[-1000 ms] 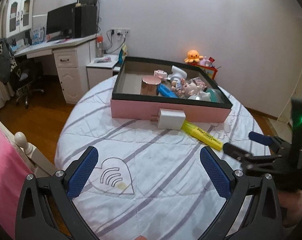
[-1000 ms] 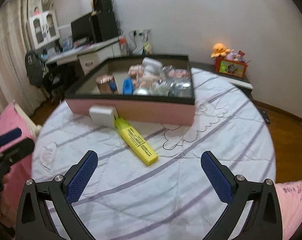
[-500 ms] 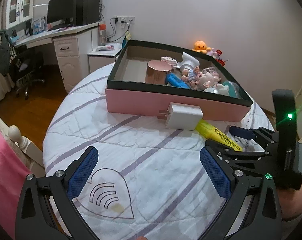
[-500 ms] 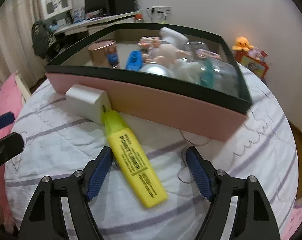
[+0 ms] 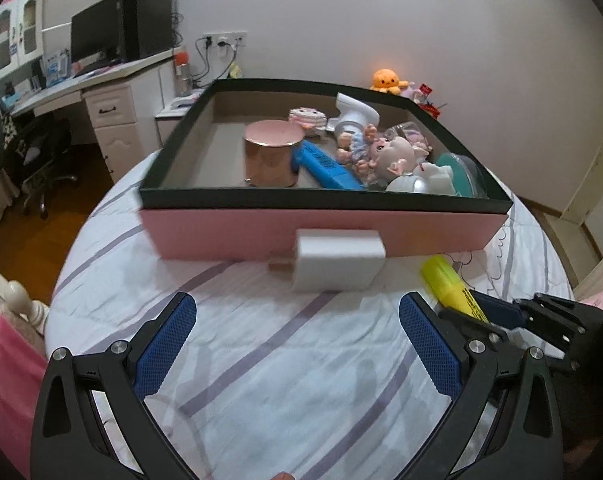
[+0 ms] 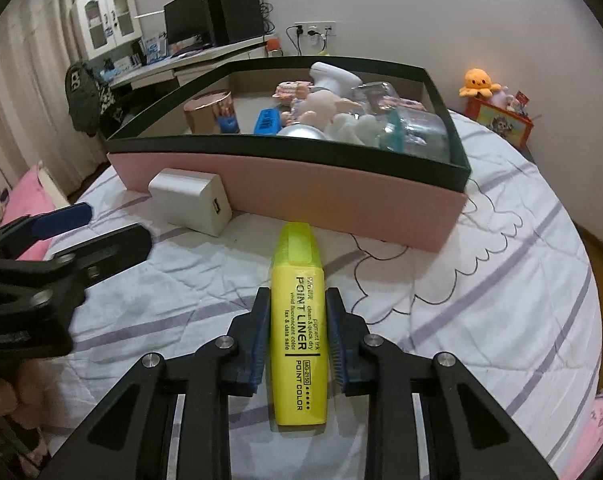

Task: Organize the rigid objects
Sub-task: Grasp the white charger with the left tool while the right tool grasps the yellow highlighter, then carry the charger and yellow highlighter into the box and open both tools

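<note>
I have the right gripper (image 6: 297,332) down over the yellow highlighter (image 6: 299,332), which lies flat on the quilted bedcover (image 6: 481,280) just in front of the pink box (image 6: 341,184), its cap end pointing at the box wall. The jaws have just been closing, and in the right wrist view the blue pads (image 6: 260,340) now sit against both flat sides of the barrel, at about mid-length; I judge that a grip, though a thin gap on the right side cannot be ruled out.

The pen looks like light, stiff, smooth plastic. I expect it to slip lengthwise if squeezed weakly, so holding across the flat sides near the middle seems right; the tapered cap end would be a poorer hold.

The label reads "POINT LINER", "pigment ink clean & quick dry", "vivid fluorescent color fax & data safe", then "MG-2150" and "POINT COLOR". The small brand word above it is too small for me to read.

My left gripper (image 5: 297,344) stands wide open and empty, aimed at the white charger block (image 5: 337,260), which rests against the box's front wall beside the highlighter's cap end. It looks hard, boxy and denser than the pen.
</note>
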`<state>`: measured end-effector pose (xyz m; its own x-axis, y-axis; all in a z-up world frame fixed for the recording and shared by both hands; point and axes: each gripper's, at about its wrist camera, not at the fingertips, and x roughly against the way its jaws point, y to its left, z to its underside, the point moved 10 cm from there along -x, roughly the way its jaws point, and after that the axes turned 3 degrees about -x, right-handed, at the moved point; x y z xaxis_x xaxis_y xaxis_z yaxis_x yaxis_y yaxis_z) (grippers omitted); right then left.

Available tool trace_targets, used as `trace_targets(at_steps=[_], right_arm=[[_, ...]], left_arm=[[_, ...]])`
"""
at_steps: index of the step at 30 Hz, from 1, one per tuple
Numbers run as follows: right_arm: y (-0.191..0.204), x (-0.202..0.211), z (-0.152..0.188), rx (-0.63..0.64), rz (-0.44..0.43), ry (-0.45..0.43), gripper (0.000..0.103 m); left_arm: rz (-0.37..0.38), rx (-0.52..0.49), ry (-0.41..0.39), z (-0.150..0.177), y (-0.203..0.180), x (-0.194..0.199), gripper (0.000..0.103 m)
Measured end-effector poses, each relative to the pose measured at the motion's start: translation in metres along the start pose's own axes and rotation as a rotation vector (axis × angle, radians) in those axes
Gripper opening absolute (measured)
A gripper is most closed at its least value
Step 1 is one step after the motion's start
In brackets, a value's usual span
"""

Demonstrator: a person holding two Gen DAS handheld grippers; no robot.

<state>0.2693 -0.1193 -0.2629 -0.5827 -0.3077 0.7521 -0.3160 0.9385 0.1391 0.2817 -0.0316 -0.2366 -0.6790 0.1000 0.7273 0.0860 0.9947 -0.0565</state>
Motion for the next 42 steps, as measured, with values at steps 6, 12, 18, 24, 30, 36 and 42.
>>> trace_targets(at_steps=[6, 12, 18, 24, 30, 36, 42], right_arm=[[-0.003, -0.003, -0.003, -0.017, -0.008, -0.003, 0.027], [-0.007, -0.001, -0.003, -0.046, -0.015, -0.009, 0.027], [-0.009, 0.004, -0.003, -0.069, -0.016, -0.016, 0.027], [-0.008, 0.014, -0.008, -0.067, -0.003, -0.036, 0.027], [-0.002, 0.026, -0.016, -0.058, 0.003, -0.061, 0.027], [0.006, 0.041, -0.032, -0.042, 0.000, -0.101, 0.027], [0.011, 0.061, -0.068, -0.022, -0.014, -0.163, 0.027]], left_arm=[[-0.016, -0.005, 0.035, -0.008, -0.008, -0.029, 0.103], [-0.004, 0.011, 0.064, -0.014, -0.007, -0.044, 0.068], [0.054, 0.009, 0.032, -0.009, -0.010, -0.031, 0.067], [0.072, 0.015, 0.009, 0.001, -0.009, -0.010, 0.067], [0.080, 0.014, -0.017, 0.003, -0.006, 0.010, 0.067], [0.092, 0.006, -0.072, -0.010, 0.000, 0.039, 0.067], [0.077, -0.017, -0.135, -0.042, 0.013, 0.059, 0.067]])
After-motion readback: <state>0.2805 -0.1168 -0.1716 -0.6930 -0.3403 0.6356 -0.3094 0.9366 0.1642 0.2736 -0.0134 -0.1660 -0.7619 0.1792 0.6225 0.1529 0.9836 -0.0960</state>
